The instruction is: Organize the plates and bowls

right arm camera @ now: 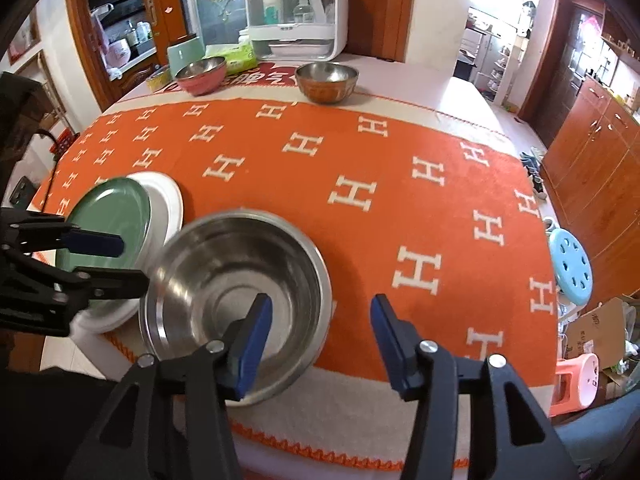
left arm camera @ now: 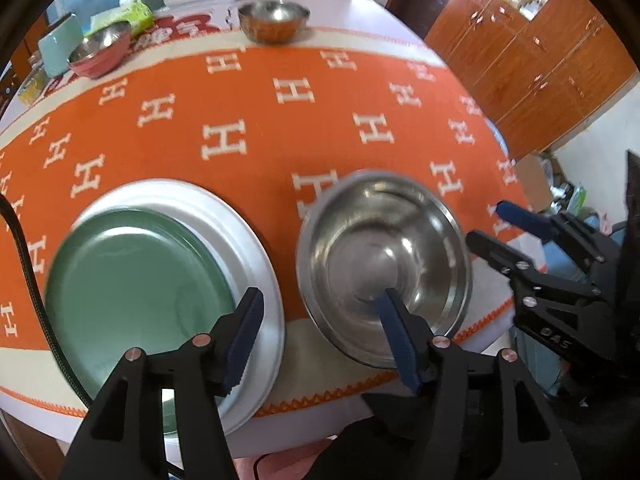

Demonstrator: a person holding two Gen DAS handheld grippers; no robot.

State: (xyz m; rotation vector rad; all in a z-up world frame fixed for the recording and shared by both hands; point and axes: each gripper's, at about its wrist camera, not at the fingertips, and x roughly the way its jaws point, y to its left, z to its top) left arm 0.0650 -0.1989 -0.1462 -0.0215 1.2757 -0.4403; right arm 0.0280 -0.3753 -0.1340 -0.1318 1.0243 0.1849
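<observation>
Black arms and blue pads of the left hand-held gripper [left arm camera: 320, 322] fill the bottom of its own view, jaws apart with nothing between them; one pad hangs over the green plate [left arm camera: 136, 288], the other over the steel bowl [left arm camera: 384, 264], and whether either pad touches anything cannot be told. That green plate lies on a larger white plate [left arm camera: 244, 232], shifted toward the near edge so the white rim shows only on the far and right sides; its near part is hidden behind the gripper arm. Both plates sit on the orange cloth [left arm camera: 260, 120] patterned with white H letters, which covers the desk [left arm camera: 376, 12]. Just right of them the steel bowl stands upright and empty, partly off the orange onto the cloth's pale border; its rim is smeared by blur. From the right wrist view, the right hand-held gripper [right arm camera: 318, 340] is likewise open and empty, its left pad over the bowl, its right pad over bare cloth. The other gripper shows at that frame's left edge, cut off, above the green plate. At the far side of the desk stand a pink bowl [right arm camera: 201, 73] and a copper-toned bowl [right arm camera: 327, 80], well apart from the near stack. Behind them a white cabinet [right arm camera: 296, 12] with a clear door holds bottles that are too small to read. A black cable [left arm camera: 28, 272] crosses the left edge of the left wrist view.
</observation>
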